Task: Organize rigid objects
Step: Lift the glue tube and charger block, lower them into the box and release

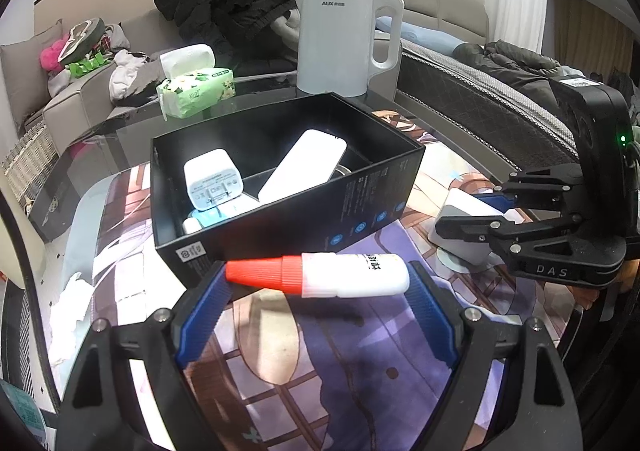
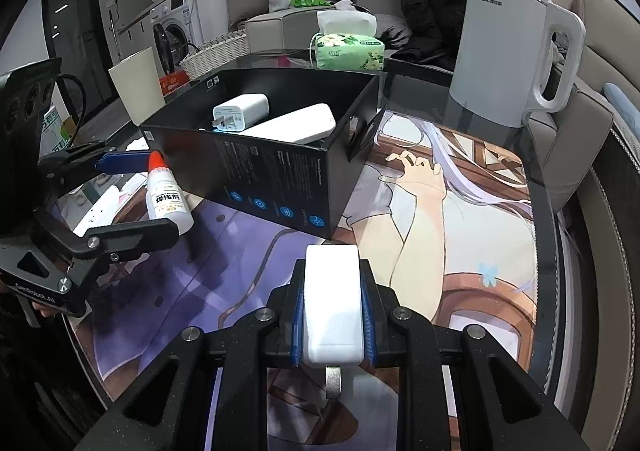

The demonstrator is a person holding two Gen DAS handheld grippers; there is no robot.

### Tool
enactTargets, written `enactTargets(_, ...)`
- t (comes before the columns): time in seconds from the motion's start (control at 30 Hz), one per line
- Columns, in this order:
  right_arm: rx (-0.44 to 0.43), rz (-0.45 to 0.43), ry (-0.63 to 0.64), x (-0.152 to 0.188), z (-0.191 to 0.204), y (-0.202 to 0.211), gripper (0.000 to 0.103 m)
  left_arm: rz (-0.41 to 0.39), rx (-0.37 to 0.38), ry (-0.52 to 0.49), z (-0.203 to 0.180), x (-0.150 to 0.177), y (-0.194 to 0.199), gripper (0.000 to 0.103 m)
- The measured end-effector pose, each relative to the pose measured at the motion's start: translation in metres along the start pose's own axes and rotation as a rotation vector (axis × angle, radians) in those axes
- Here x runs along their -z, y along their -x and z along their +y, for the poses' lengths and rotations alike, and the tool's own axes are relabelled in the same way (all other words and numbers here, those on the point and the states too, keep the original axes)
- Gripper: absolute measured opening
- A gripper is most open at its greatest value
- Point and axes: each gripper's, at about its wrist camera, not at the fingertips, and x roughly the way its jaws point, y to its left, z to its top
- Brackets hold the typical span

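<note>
The left gripper (image 1: 318, 281) is seen holding a glue bottle (image 1: 332, 276) end to end, its red cap against the left blue pad and its white base against the right one, the bottle lying level above the printed desk mat (image 1: 360, 351). In the right wrist view the same bottle (image 2: 166, 197) is found just left of the near long wall of the black box (image 2: 280, 179), close to it but apart. The gripper is tilted downward toward the mat.

The right gripper (image 2: 333, 307) is clamped on a white charger block (image 2: 332, 303), gripped by its two flat sides, with a metal prong pointing back toward the camera. It is held above the mat, near of the box and right of the left gripper, also angled downward. From the left wrist view the charger (image 1: 464, 227) is seen low over the mat.

The box is open-topped, and a white plug adapter (image 1: 214, 183) and a long white power bank (image 1: 302, 165) are lying inside it. Open mat is left between the box's near wall and both grippers, and more to the right of the box. Beyond the box's far right corner a white electric kettle (image 2: 508, 51) is standing on the glass table (image 2: 420, 91); a green tissue pack (image 1: 196, 91) is set at the far left.
</note>
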Motion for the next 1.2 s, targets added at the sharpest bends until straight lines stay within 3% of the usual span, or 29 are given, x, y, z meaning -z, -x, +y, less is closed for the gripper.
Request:
enactTargets(0.67, -0.108, -0.15, 0.033, -0.021, 0.021, 0.051, 0.022, -0.103, 0.017, 0.03, 0.006, -0.012, 0.031, 0.086)
enactTargets(1.2, -0.137, -0.278, -0.011, -0.066, 0.022, 0.073, 0.022, -0.21, -0.05, 0.074, 0.025, -0.049, 0.044, 0.086)
